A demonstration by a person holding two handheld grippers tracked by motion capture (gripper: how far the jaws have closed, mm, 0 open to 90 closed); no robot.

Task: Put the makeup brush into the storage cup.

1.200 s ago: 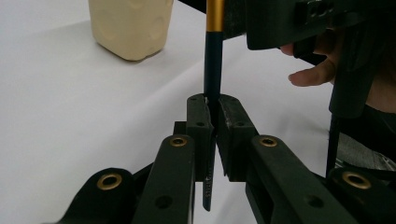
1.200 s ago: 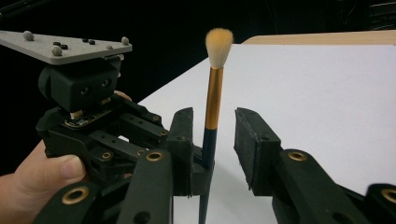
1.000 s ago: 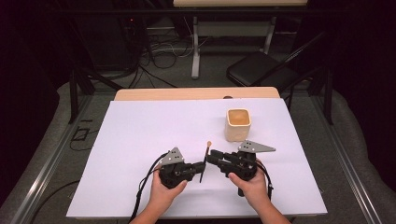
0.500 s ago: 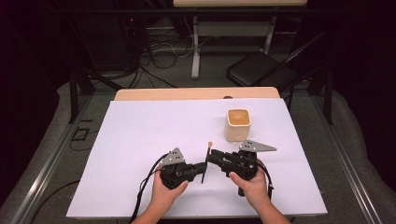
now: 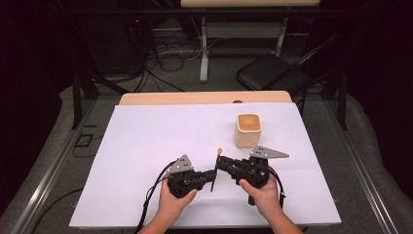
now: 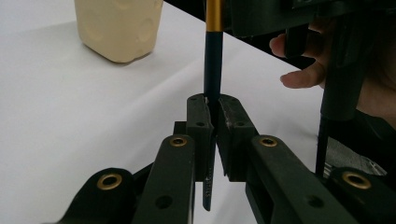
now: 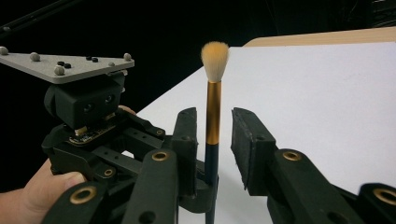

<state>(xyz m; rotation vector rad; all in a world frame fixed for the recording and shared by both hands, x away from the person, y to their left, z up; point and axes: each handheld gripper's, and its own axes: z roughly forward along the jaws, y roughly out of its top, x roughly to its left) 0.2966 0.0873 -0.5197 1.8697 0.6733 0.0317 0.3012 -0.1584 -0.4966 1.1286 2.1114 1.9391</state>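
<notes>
A thin paintbrush [image 5: 215,170] with a dark handle, gold ferrule [image 7: 213,107] and pale bristles stands nearly upright between the two hands. My left gripper [image 5: 213,176] is shut on the lower handle [image 6: 213,56], its pads [image 6: 200,122] pinching it. My right gripper [image 5: 220,165] faces it from the right, with its jaws on either side of the ferrule. Those jaws have just been closing, and a gap still shows beside the brush [image 7: 213,107]. A cream cup [image 5: 248,129] stands behind the right hand.
A white sheet [image 5: 146,146] covers the wooden table [image 5: 204,97]. In the left gripper view the cream cup [image 6: 119,28] stands at the far left. A dark chair [image 5: 272,73] and cables lie on the floor beyond the table.
</notes>
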